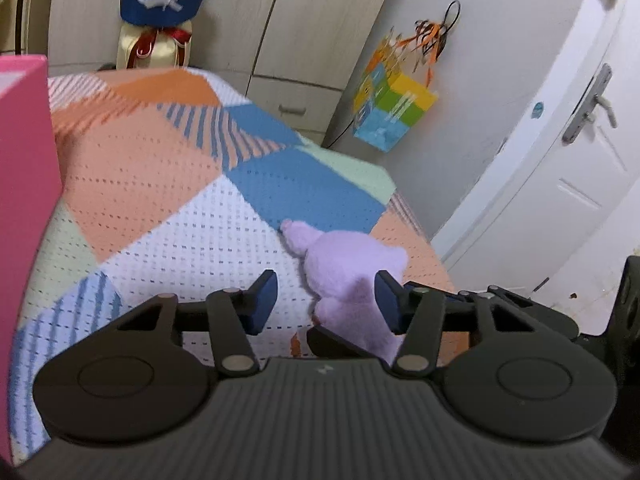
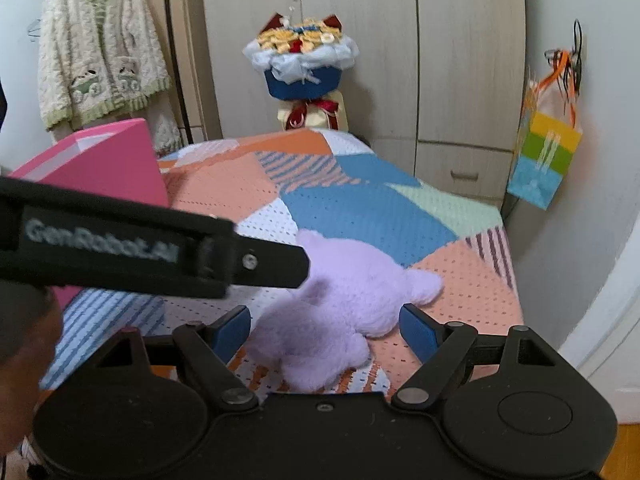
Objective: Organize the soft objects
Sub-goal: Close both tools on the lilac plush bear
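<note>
A lilac plush toy (image 2: pixel 344 304) lies on the patchwork bedspread (image 2: pixel 360 208) near the bed's right front corner. My right gripper (image 2: pixel 326 330) is open, its blue pads either side of the toy's near end, not closed on it. My left gripper (image 1: pixel 326 300) is open just above the bed; the same plush toy (image 1: pixel 352 268) lies by its right pad. The left gripper's body (image 2: pixel 120 248) crosses the right wrist view on the left. A pink box (image 2: pixel 104 164) stands on the bed's left side; it also shows in the left wrist view (image 1: pixel 24 184).
A bouquet in blue wrapping (image 2: pixel 302 64) stands at the bed's far end against the wardrobe (image 2: pixel 460 60). A colourful gift bag (image 2: pixel 544 156) hangs on the right wall. A cream cardigan (image 2: pixel 100 52) hangs at the back left. A white door (image 1: pixel 580 140) is right of the bed.
</note>
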### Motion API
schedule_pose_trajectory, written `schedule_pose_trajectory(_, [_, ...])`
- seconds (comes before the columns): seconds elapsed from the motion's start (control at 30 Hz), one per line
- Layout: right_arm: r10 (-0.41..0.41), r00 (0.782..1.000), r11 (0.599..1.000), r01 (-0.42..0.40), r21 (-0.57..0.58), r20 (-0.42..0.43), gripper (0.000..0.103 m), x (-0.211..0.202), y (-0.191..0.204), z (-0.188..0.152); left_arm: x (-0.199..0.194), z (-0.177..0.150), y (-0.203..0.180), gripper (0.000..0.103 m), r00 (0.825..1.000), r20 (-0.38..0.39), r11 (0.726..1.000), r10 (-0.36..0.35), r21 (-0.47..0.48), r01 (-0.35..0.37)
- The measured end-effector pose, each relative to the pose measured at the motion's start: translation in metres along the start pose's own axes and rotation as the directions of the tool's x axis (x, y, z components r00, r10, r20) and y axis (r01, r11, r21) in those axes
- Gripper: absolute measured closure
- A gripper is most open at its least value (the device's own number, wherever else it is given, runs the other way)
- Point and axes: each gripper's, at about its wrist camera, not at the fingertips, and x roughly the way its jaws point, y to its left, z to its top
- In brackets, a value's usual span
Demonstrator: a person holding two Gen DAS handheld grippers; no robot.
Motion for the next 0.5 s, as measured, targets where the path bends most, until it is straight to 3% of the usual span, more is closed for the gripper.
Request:
schedule_pose_trajectory(0.23, [0.009, 1.0, 0.999, -0.009, 0.035, -0.016, 0.019, 0.012, -0.003, -0.006, 0.011, -0.008, 0.003, 0.071, 0.999, -0.018, 0.999, -0.043, -0.006, 0.043])
schedule_pose_trajectory(0.4, [-0.006, 1.0, 0.998, 0.005, 0.055, 0.009, 0.032, 0.009, -0.004, -0.01, 0.014, -0.012, -0.001, 0.073, 0.999, -0.01, 0.999, -0.046, 0.015, 0.047])
schedule_pose_trajectory(0.5, [-0.014, 1.0, 0.998, 0.013, 0.058, 0.018, 0.034, 0.007, -0.003, -0.012, 0.014, -0.013, 0.0, 0.08, 0.997, -0.007, 0.997, -0.075, 0.015, 0.075])
